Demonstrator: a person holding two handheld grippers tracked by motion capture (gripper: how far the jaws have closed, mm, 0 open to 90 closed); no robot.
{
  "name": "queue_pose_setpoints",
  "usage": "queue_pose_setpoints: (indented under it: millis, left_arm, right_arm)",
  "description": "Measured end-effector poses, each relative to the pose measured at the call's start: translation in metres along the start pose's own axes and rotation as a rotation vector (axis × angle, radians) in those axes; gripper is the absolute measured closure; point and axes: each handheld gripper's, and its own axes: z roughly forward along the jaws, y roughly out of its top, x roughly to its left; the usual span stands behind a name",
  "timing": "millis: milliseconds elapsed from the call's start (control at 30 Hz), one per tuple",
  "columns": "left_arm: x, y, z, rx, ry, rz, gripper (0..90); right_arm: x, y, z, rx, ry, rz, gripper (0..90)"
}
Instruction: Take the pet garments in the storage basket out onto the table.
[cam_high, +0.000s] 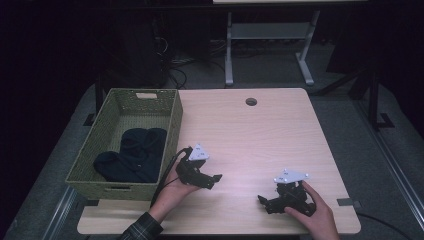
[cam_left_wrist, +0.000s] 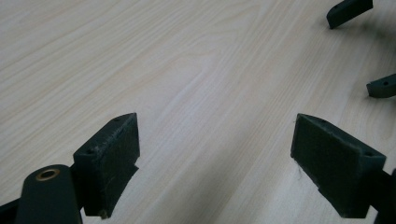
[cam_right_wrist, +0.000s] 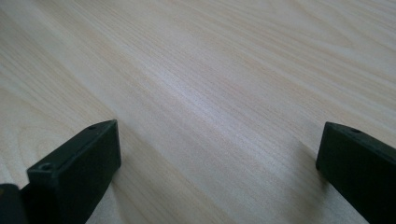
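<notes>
Left gripper (cam_high: 216, 178) and right gripper (cam_high: 262, 200) rest near the table's (cam_high: 260, 135) front edge, jaws spread wide, gripping nothing. Dark cloth (cam_high: 132, 155) lies in the green basket (cam_high: 172, 131) at the left edge. No writing is legible.

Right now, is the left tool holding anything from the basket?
No, the left tool is open with only bare table between its jaws, and the dark clothes lie in the basket.

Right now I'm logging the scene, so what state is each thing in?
left tool: open, holding nothing, low over the table.
right tool: open, holding nothing.
basket: upright on the table's left edge.
dark clothing: bundled inside the basket.
table: bare wood between the tools.
</notes>
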Motion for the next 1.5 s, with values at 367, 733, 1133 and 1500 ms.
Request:
queue_pose_setpoints:
  millis: [367, 733, 1133, 1500]
  left_arm:
    - [0.002, 0.006, -0.006, -0.007, -0.009, -0.014, 15.0]
    - [0.002, 0.016, -0.012, -0.008, -0.016, -0.006, 15.1]
    - [0.004, 0.026, -0.019, -0.027, -0.024, -0.003, 15.1]
    - [0.008, 0.034, -0.027, -0.029, -0.045, 0.015, 15.1]
  right_arm:
    - [0.000, 0.000, 0.000, 0.001, 0.000, 0.001, 0.0]
    - [0.000, 0.000, 0.000, 0.001, 0.000, 0.001, 0.0]
    - [0.000, 0.000, 0.000, 0.000, 0.000, 0.000, 0.0]
    - [0.000, 0.000, 0.000, 0.000, 0.000, 0.000, 0.0]
